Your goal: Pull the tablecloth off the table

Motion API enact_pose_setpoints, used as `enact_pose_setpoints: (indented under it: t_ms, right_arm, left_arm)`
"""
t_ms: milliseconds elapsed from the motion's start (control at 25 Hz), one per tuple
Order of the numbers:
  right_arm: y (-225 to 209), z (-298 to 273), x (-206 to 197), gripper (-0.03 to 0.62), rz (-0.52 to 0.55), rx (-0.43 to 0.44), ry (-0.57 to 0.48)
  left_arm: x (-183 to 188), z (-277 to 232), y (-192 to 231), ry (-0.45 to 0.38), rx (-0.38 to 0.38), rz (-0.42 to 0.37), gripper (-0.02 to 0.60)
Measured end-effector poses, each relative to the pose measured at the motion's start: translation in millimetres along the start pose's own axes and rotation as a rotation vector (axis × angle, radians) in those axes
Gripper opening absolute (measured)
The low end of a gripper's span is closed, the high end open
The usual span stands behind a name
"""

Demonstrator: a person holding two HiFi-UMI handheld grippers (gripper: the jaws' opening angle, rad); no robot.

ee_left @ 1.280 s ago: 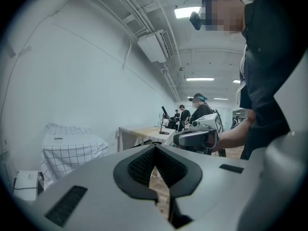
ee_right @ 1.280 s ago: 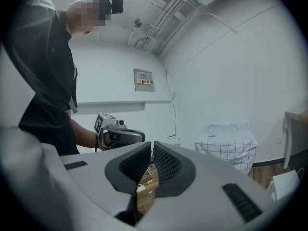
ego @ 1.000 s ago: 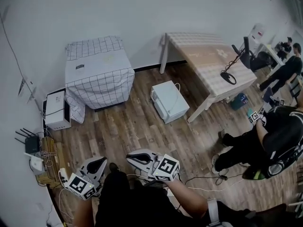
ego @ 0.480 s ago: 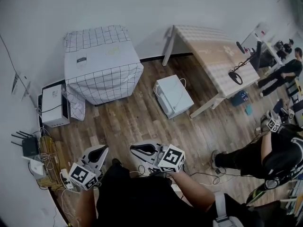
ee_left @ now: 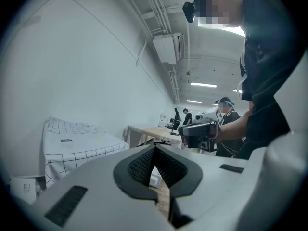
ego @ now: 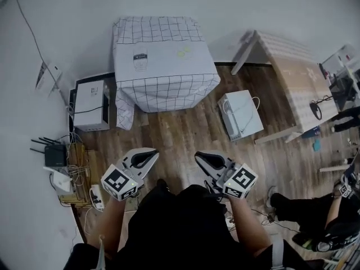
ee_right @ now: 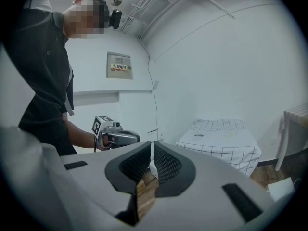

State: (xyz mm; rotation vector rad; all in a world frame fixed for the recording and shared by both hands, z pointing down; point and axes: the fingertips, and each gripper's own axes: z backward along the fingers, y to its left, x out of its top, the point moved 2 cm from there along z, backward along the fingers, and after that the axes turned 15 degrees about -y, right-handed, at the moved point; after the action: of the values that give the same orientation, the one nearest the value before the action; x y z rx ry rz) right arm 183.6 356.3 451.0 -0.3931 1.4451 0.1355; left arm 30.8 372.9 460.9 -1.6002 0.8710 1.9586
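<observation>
— Where is the white tablecloth with thin black grid lines (ego: 163,61)?
— Draped over the table it hides, beside the white wall (ego: 225,4); it hangs past the front and side edges.
— The grippers?
— Left gripper (ego: 148,155) and right gripper (ego: 204,156): jaws together, empty; both above the brown wood-plank floor (ego: 180,134), well apart from the cloth.

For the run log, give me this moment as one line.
phase: pre-grasp | tablecloth: in place, untouched | left hand-held gripper: shut, empty | right hand-held gripper: shut, empty
</observation>
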Motion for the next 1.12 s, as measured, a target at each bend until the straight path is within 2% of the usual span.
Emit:
enact_pose_setpoints:
  t_ms: [120, 240, 480, 640, 800, 1120]
  right_arm:
    - [-16, -15, 1, 0.029, 0.007, -0.008, 0.014]
    - [-27, -31, 2, 0.029, -0.009, -0.007, 0.012]
    - [-61, -62, 12, 0.029, -0.014, 0.017, -0.007]
    - [-98, -75, 3, 0.029, -0.044, 0.029, -0.006]
    - [-150, -90, -4, 0.029, -0.09, 0.044, -0.026]
    - [-260, -137, 5, 0.029, -0.074, 0.161, -0.055]
  left_arm:
    - [-1, 2, 20, -0.026, 0.018, 0.04, 0.011]
    - [17, 5, 34, -0.079, 0.052, 0.089, 0.011]
    - [20, 8, 68, -0.076, 0.099, 0.081, 0.011]
    - [7, -6, 94, -0.039, 0.148, 0.094, 0.011]
    - [0, -42, 125, 0.019, 0.175, 0.089, 0.011]
    - [3, -140, 192, 0.167, 0.189, 0.05, 0.011]
